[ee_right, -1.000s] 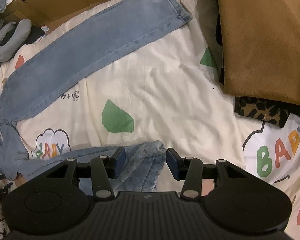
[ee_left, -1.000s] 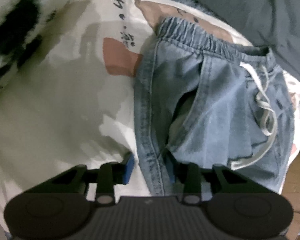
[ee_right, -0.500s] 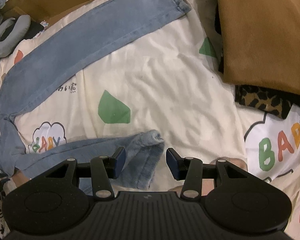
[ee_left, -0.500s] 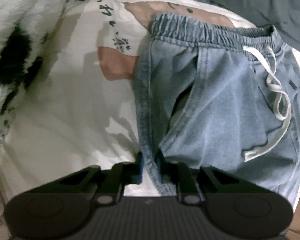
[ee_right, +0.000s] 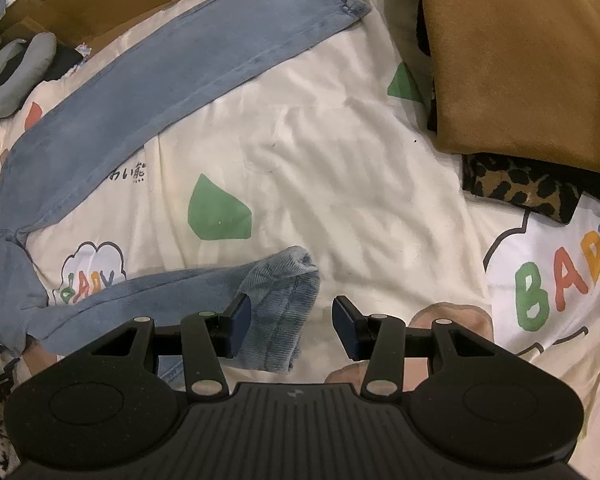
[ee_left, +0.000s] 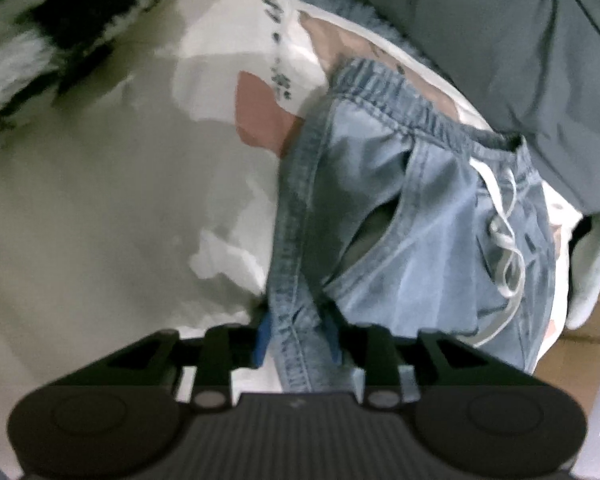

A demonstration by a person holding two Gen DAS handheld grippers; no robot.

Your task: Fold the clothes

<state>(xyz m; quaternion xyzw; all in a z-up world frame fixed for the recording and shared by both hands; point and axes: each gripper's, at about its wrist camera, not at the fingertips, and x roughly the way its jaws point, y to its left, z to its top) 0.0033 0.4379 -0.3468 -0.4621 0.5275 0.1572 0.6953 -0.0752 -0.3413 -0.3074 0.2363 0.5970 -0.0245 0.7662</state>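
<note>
At lower centre of the left view, my left hand-held gripper (ee_left: pixel 298 338) is clamped on the jeans (ee_left: pixel 400 216) side seam for folding, while my right hand-held gripper (ee_right: pixel 292 326) stands apart, straddling the leg cuff (ee_right: pixel 284 280).

Left wrist view: looks steeply down along its fingers, very close on the jeans (ee_left: pixel 412 216), waistband toward 1 o'clock, printed bedsheet (ee_left: pixel 132 208) filling 9 to 11 o'clock.

Right wrist view: also steeply down, from further off, taking in both trouser legs (ee_right: pixel 148 92), sheet, brown cloth (ee_right: pixel 520 48) at 1 o'clock.

Shared: the same jeans and sheet.
</note>
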